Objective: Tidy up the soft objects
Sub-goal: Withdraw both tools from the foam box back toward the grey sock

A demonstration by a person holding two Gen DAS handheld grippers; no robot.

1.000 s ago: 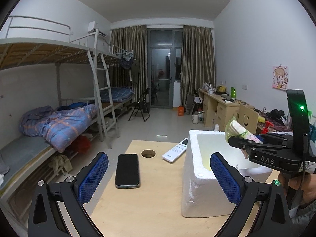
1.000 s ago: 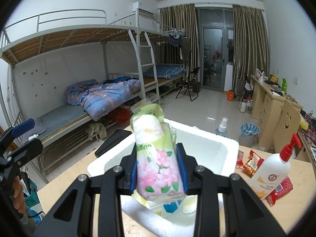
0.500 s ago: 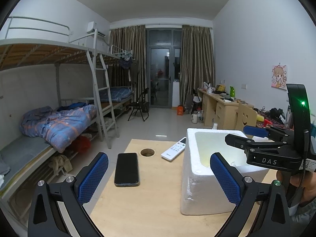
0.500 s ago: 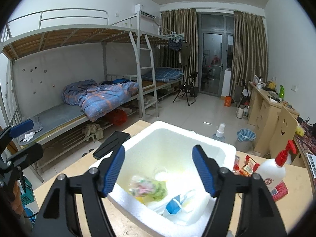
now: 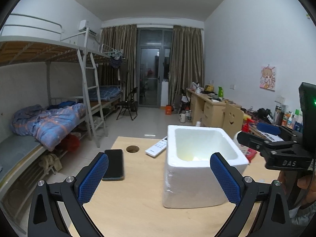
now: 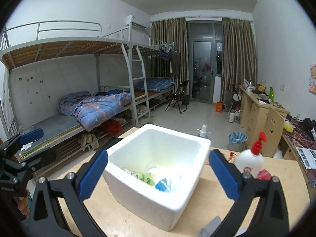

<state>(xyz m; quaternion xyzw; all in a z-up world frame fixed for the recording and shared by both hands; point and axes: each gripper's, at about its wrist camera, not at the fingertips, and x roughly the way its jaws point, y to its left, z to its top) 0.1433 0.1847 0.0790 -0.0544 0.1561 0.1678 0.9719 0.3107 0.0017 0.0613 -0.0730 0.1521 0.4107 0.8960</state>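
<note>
While both tools hang empty, the job is picking the next soft item and approaching it cleanly.

Right hand-held gripper (image 6: 158,172): jaws spread wide, nothing between them, poised just above the near rim of the foam box (image 6: 189,201).
Left hand-held gripper (image 5: 159,174): also wide open and empty, low over the worktop (image 5: 126,207) beside the box.
Soft objects: a green tissue pack (image 6: 145,177) and a blue-and-white pouch (image 6: 165,184) lie in the box bottom.
Likely next candidates: red snack packets (image 6: 262,174) behind the pump bottle (image 6: 250,158); a grey thing (image 6: 211,226) at the near edge is too blurred to name.
Advice: lift clear of the rim before swinging right, avoid the bottle, and close gently.
Leave alone: phone (image 5: 114,164) and remote (image 5: 157,148), both rigid.
</note>
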